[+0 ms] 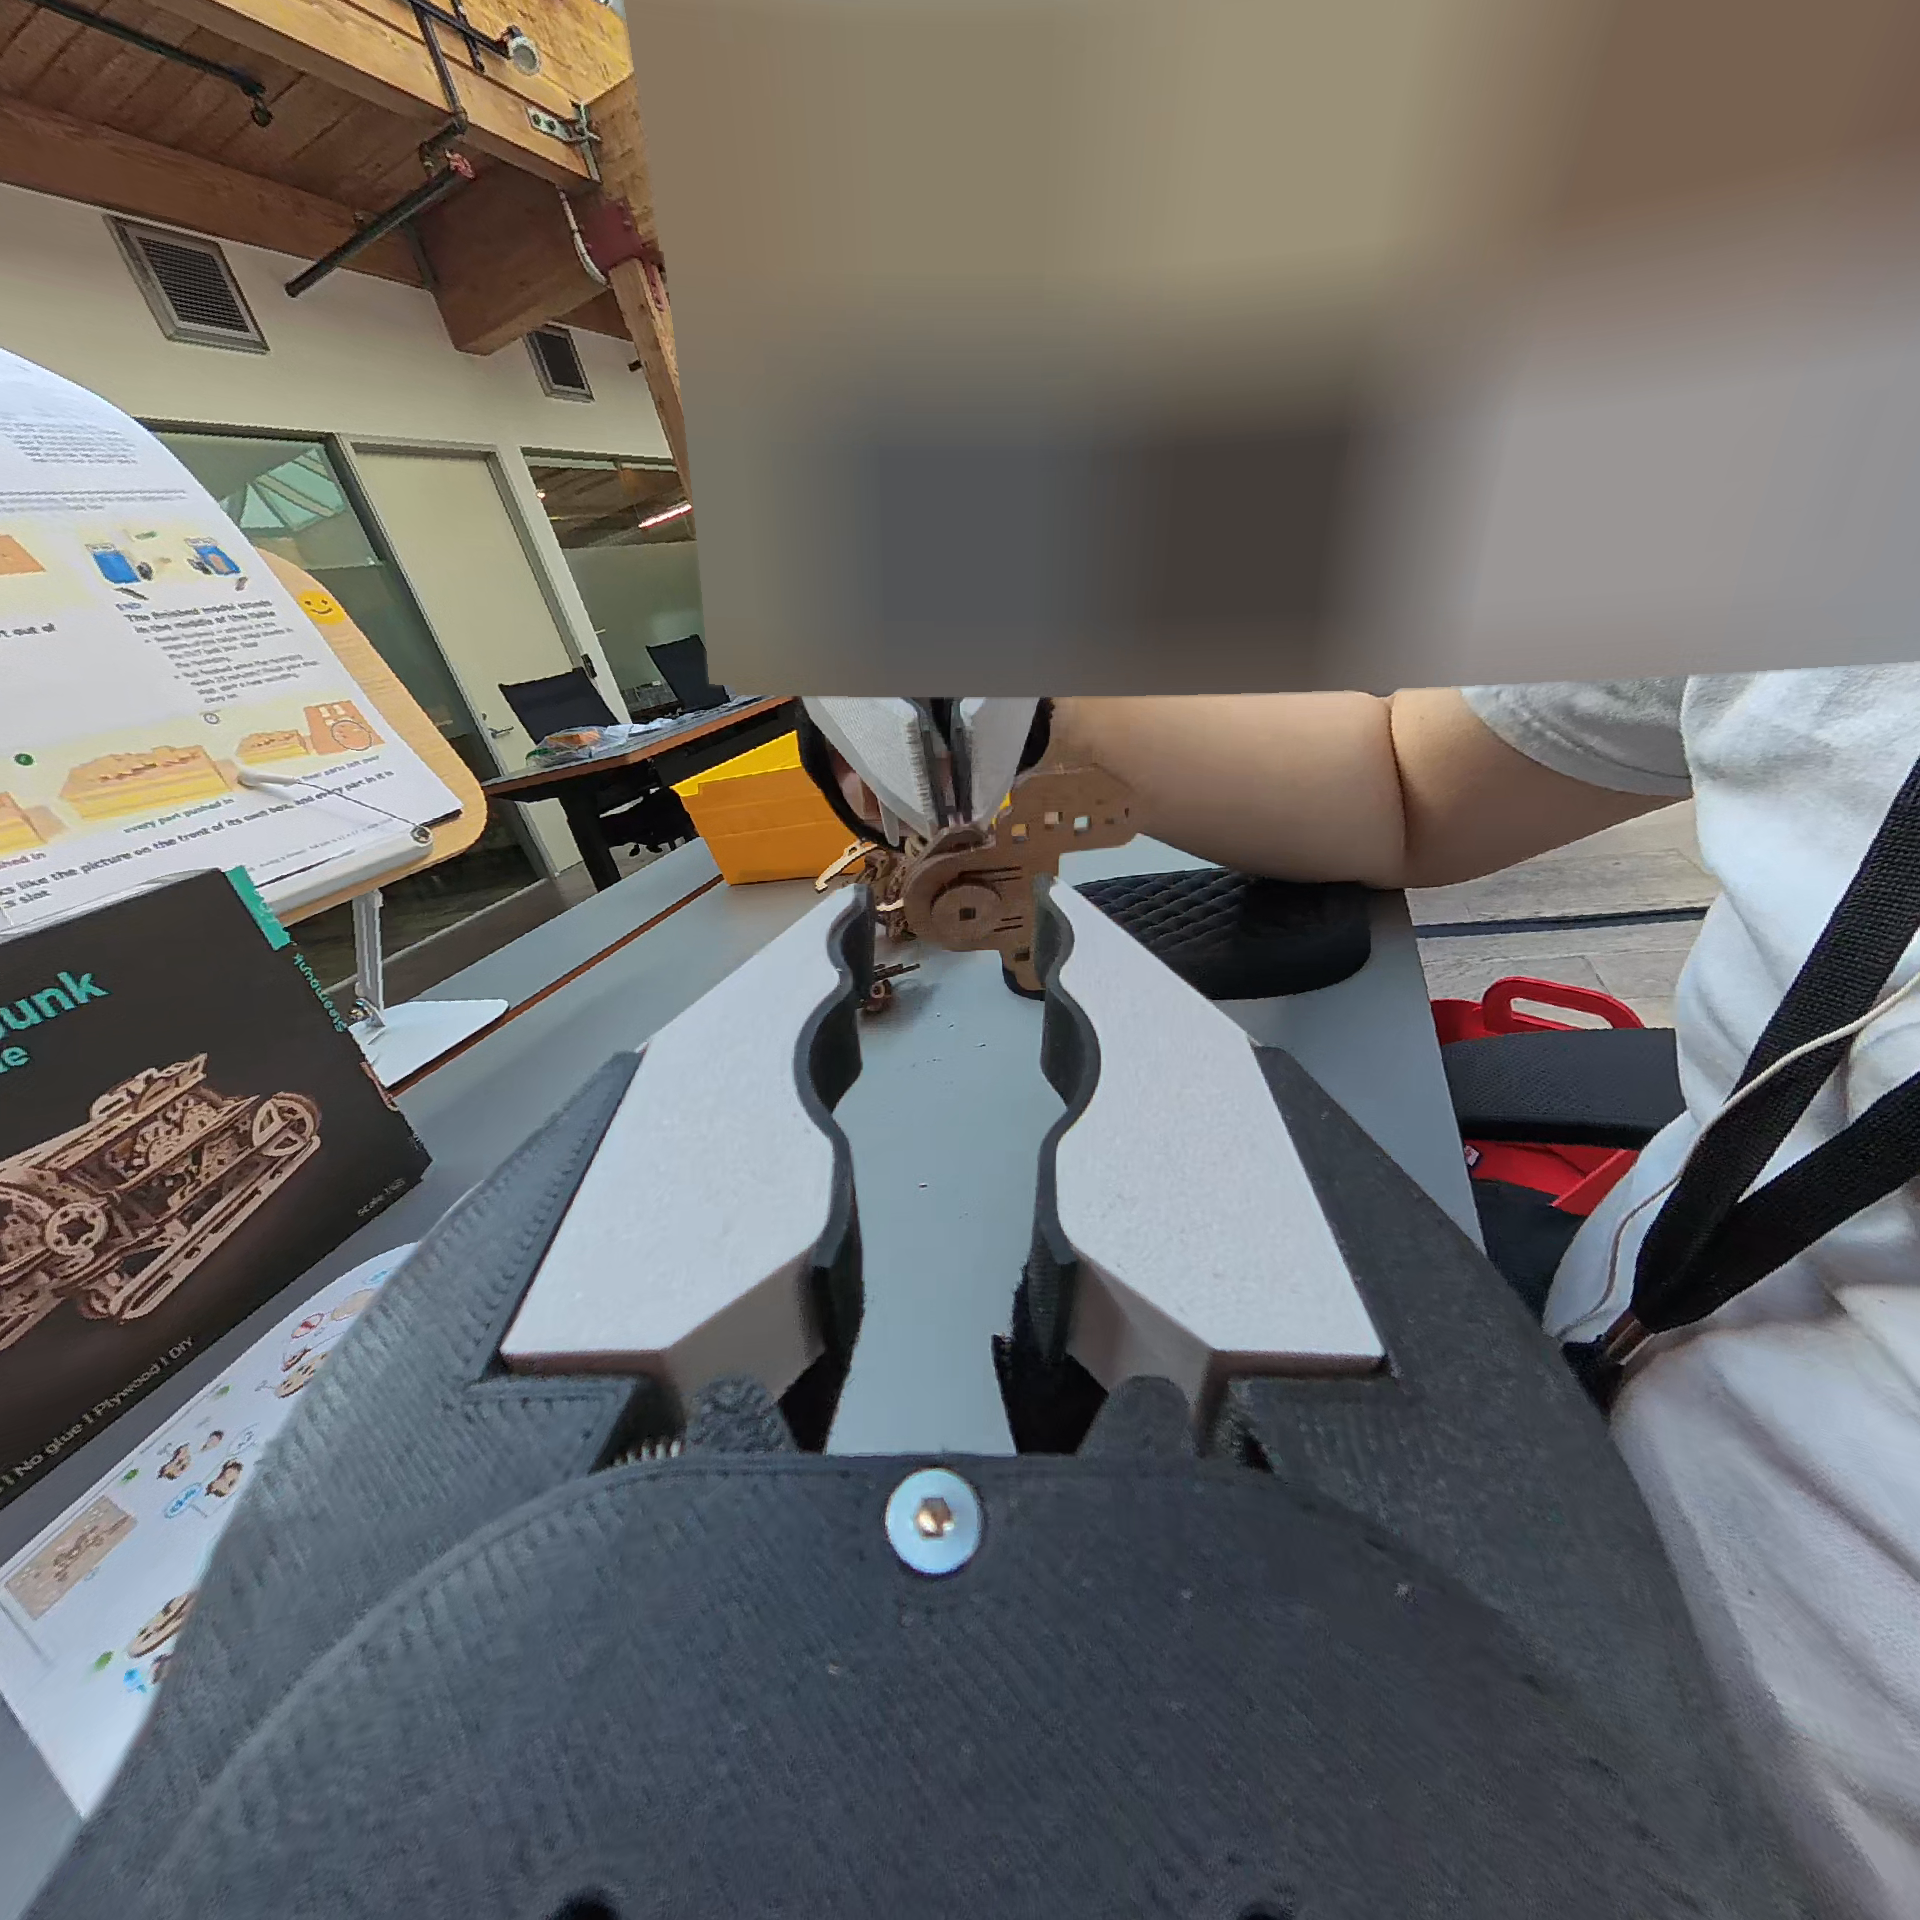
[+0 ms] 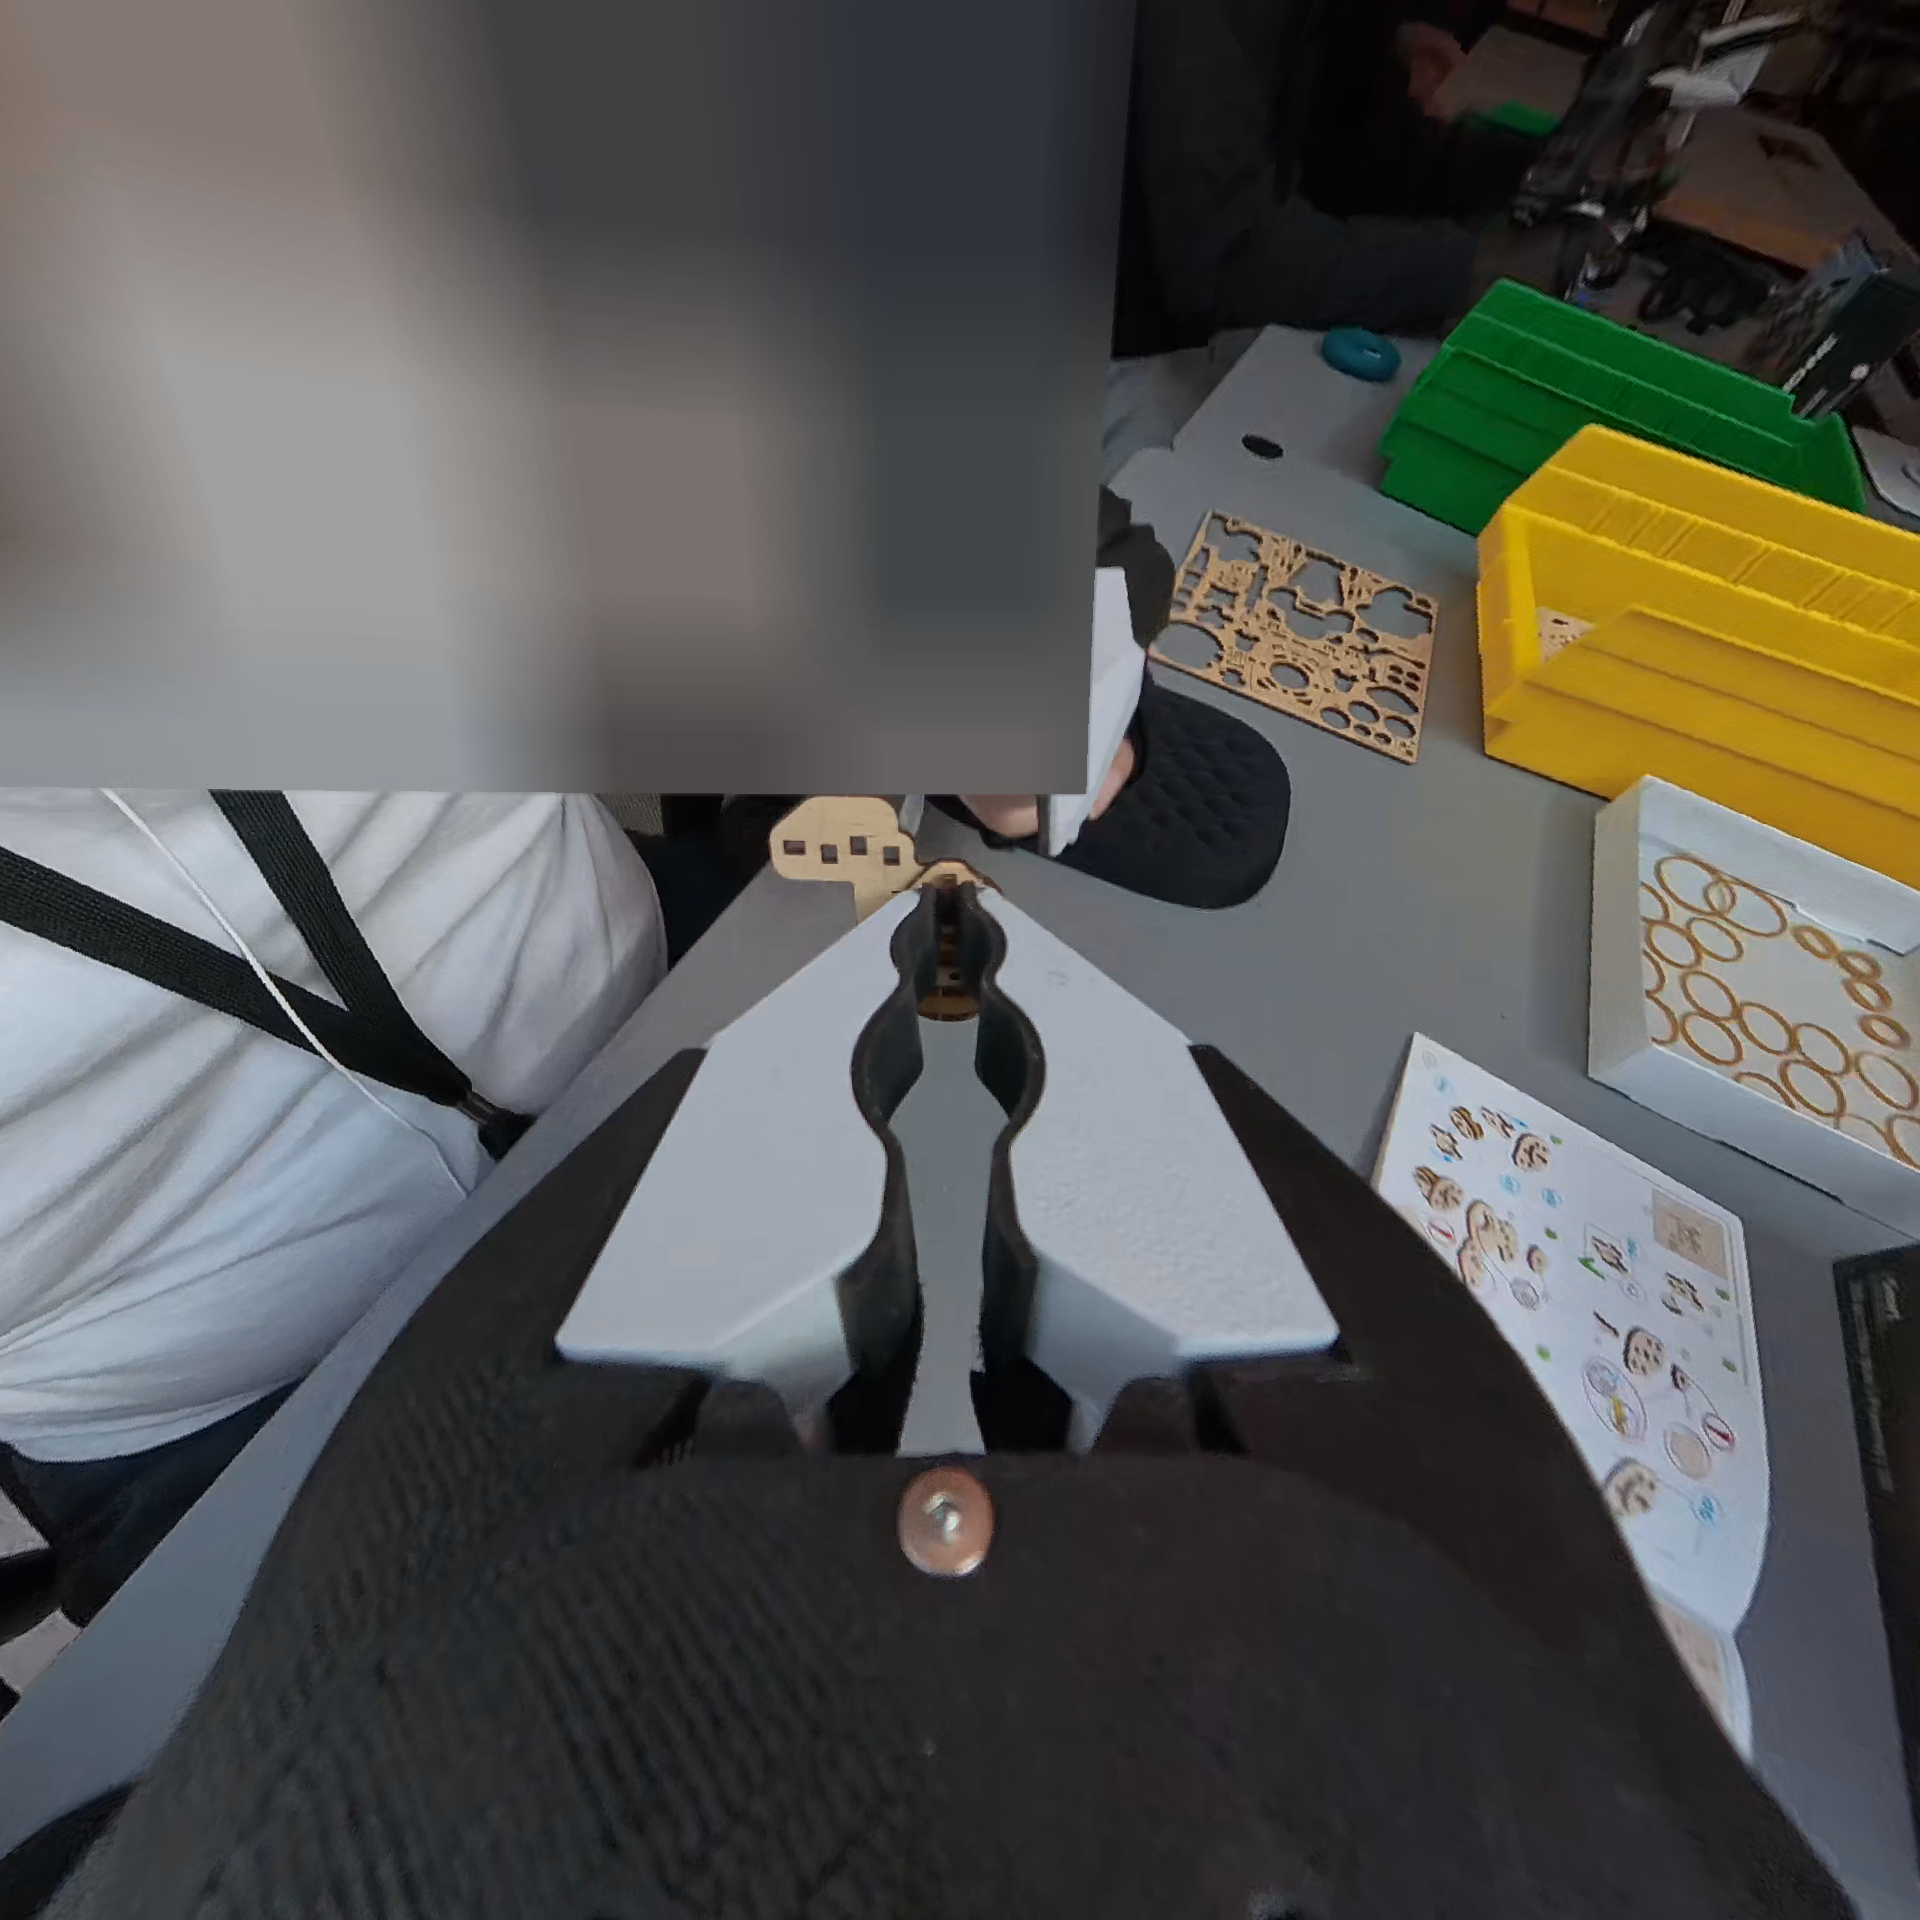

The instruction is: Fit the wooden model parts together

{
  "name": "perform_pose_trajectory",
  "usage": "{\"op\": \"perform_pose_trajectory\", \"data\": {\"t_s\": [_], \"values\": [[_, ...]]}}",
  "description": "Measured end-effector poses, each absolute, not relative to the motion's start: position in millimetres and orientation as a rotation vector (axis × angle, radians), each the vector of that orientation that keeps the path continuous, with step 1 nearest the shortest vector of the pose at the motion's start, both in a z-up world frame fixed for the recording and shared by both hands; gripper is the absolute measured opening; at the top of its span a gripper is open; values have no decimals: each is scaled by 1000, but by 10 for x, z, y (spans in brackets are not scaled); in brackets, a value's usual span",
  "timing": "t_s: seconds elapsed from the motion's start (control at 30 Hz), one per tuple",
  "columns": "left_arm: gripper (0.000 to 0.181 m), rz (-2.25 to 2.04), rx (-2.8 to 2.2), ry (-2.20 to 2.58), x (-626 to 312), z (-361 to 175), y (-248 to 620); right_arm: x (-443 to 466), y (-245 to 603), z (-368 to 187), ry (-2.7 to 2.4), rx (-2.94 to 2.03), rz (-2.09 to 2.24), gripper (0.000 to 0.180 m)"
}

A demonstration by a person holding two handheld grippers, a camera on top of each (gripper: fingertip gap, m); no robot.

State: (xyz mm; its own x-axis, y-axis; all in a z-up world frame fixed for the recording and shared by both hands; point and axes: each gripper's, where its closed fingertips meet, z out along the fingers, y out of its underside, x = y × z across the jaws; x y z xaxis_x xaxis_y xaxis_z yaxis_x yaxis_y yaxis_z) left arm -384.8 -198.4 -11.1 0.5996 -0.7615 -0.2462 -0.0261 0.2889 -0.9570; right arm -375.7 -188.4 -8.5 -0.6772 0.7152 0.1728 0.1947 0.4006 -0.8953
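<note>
A wooden assembly (image 1: 987,883), a flat plywood piece with square holes and a round gear-like hub, hangs just above the grey table (image 1: 935,1143). My right gripper (image 2: 945,904) is shut on it; the plywood piece (image 2: 842,857) sticks out to the left of the tips. In the left wrist view that gripper (image 1: 945,779) comes down from above. My left gripper (image 1: 951,935) is open and empty, its tips on either side of the assembly's lower part. A small wooden part (image 1: 883,992) lies on the table by the left fingertip.
A black model box (image 1: 156,1143) and an instruction sheet on a stand (image 1: 156,644) are at left. A punched plywood sheet (image 2: 1299,634), yellow bins (image 2: 1704,644), green bins (image 2: 1600,416), a white tray of wooden rings (image 2: 1766,997) and an instruction leaflet (image 2: 1579,1299) lie to the right. A person's torso is close. My two grippers' fingertips are within a few centimetres of each other.
</note>
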Motion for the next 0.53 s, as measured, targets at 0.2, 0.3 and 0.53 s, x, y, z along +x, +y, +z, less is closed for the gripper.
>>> {"op": "perform_pose_trajectory", "data": {"t_s": [0.2,0.3,0.53], "values": [[30,-457,-1277,737,-4257,-121,-1864,-3623,-1249,-1004,-2584,-1130,441,1],[30,-473,-1283,713,-4326,-144,-1857,-3555,-1237,-1301,-2809,-1152,200,1],[26,-462,-1284,626,-4506,-156,-1827,-3561,-1200,-1572,-2971,-1114,-59,1]]}}
